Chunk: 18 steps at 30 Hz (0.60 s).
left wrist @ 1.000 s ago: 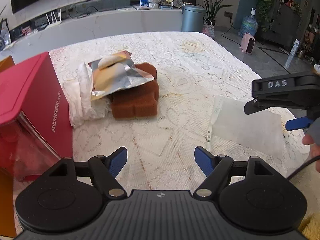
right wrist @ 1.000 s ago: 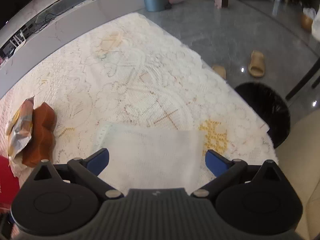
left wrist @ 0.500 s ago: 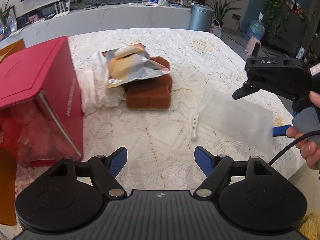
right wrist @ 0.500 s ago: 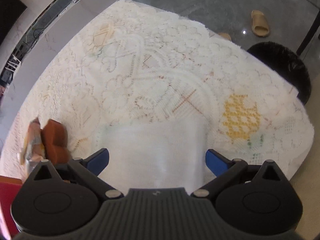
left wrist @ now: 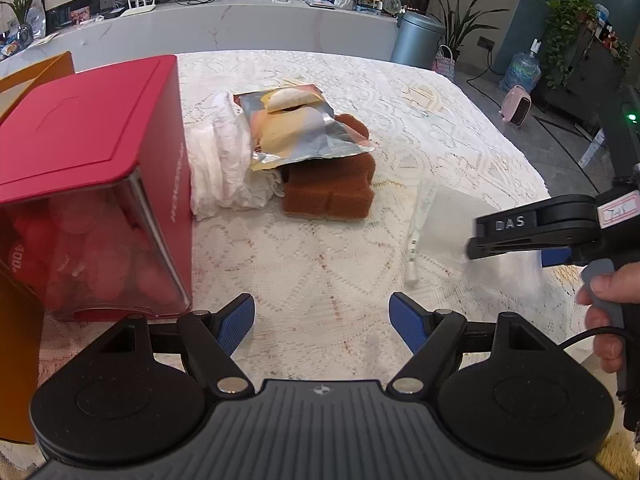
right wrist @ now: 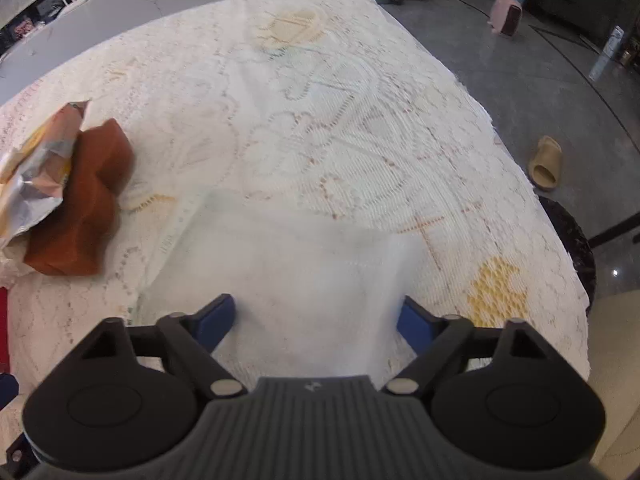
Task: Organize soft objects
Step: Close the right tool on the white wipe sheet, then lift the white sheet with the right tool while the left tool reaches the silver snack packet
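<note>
A flat translucent white zip bag (right wrist: 288, 264) lies on the lace tablecloth near the right edge; it also shows in the left wrist view (left wrist: 444, 220). My right gripper (right wrist: 316, 318) is open, low over the bag's near end, fingers straddling it. A brown sponge (left wrist: 330, 180) lies mid-table with a foil snack packet (left wrist: 298, 130) on top and a crumpled white cloth (left wrist: 222, 164) beside it. My left gripper (left wrist: 322, 320) is open and empty over bare cloth in front of them.
A red box with a clear front (left wrist: 88, 184) stands at the left, an orange box (left wrist: 16, 320) beside it. The table edge (right wrist: 560, 216) drops off at the right, with a black bin (right wrist: 576, 248) and a slipper (right wrist: 546, 162) on the floor.
My right gripper has come lower and closer over the zip bag. My left gripper has drawn back and swung left, bringing more of the red box into view.
</note>
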Tool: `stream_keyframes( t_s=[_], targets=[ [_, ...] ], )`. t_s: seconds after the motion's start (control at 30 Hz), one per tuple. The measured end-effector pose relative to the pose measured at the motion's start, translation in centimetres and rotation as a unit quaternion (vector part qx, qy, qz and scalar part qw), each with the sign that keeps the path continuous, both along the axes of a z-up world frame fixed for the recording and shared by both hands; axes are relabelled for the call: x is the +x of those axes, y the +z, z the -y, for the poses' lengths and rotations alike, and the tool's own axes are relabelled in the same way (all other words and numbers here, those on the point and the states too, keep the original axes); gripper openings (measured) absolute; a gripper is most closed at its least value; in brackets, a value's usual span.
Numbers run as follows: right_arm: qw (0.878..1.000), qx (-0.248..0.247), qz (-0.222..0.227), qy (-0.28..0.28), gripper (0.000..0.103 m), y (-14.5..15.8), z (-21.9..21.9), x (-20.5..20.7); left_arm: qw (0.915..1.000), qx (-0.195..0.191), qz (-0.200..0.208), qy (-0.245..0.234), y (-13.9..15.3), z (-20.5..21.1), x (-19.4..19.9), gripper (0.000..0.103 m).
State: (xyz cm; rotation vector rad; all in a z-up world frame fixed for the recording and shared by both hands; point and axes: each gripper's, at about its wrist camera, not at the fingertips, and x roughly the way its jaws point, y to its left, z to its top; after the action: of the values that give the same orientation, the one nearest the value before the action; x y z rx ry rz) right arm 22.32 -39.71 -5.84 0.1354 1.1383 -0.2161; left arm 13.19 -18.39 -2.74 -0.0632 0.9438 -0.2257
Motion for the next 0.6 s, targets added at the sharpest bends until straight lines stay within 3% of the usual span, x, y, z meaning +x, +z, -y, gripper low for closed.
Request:
stream_keyframes(
  t_s=[0.03, 0.07, 0.1, 0.23, 0.33, 0.57, 0.6],
  targets=[
    [1.0, -0.002, 0.007, -0.001, 0.056, 0.4, 0.3, -0.1, 1.0, 0.0, 0.001, 0.001, 0.1, -0.1, -0.1, 0.09],
    [1.0, -0.006, 0.013, -0.007, 0.029, 0.6, 0.6, -0.2, 1.0, 0.0, 0.003, 0.003, 0.2, -0.2, -0.1, 0.09],
    [1.0, -0.011, 0.018, -0.017, 0.009, 0.9, 0.9, -0.4, 1.0, 0.001, 0.004, 0.004, 0.3, -0.2, -0.2, 0.09],
    [0.989, 0.102, 0.098, -0.041, 0.005, 3.0, 3.2, -1.9, 0.9998, 0.01, 0.014, 0.006, 0.7, -0.3, -0.3, 0.09],
    [0.982, 0.12, 0.14, -0.034, 0.005, 4.6, 3.1, -2.5, 0.9998, 0.012, 0.016, 0.007, 0.8, -0.3, -0.4, 0.09],
    [0.979, 0.158, 0.131, -0.003, 0.005, 4.1, 2.1, -2.1, 0.9996, 0.017, 0.02, 0.006, 0.9, 0.0, -0.4, 0.09],
    [0.977, 0.17, 0.13, -0.001, 0.01, 3.8, 2.0, -2.1, 0.9996, 0.017, 0.02, 0.006, 0.8, 0.0, -0.4, 0.09]
  ],
)
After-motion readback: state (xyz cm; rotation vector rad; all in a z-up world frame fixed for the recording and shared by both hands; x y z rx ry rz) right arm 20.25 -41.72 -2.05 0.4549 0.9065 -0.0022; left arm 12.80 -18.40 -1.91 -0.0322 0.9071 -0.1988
